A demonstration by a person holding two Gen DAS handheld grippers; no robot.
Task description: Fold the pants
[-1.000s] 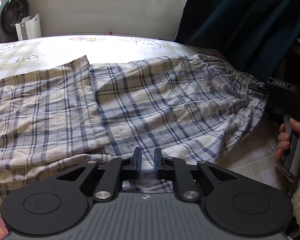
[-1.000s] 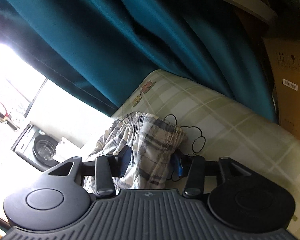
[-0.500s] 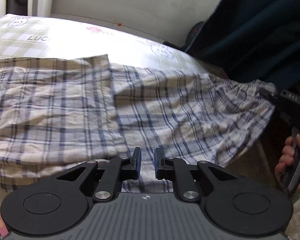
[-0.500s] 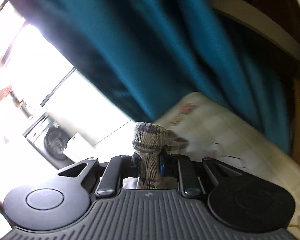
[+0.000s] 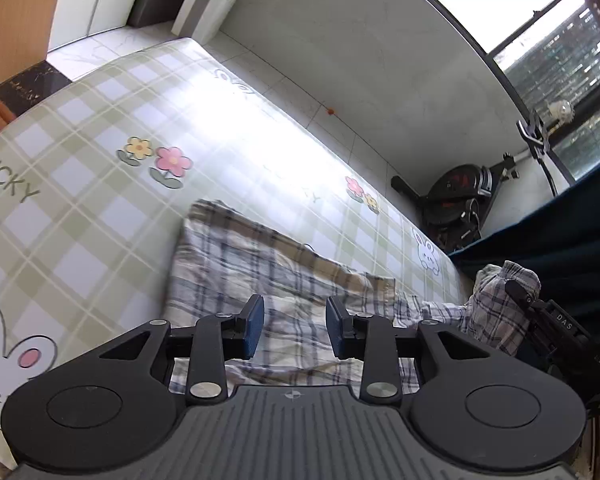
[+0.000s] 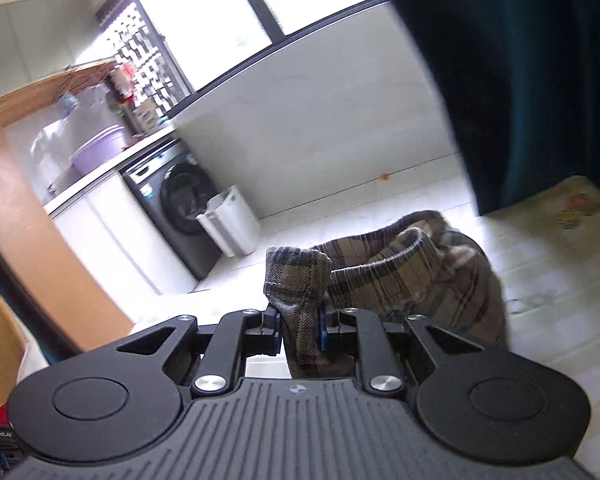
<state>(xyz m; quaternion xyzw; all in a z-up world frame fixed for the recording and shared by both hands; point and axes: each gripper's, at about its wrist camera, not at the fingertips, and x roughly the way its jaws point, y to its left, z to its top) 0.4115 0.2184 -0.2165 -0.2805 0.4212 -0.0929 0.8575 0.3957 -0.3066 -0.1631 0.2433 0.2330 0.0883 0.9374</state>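
The right gripper [image 6: 300, 330] clamps the pants [image 6: 412, 276], hiding the pinched fold; the left gripper [image 5: 294, 330] is opening above them, its pads touching nothing.

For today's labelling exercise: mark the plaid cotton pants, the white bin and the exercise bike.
plaid cotton pants [image 5: 236, 264]: left wrist view, flat folded part on the bed.
white bin [image 6: 230, 226]: right wrist view, its front wall.
black exercise bike [image 5: 458, 196]: left wrist view, flywheel housing.
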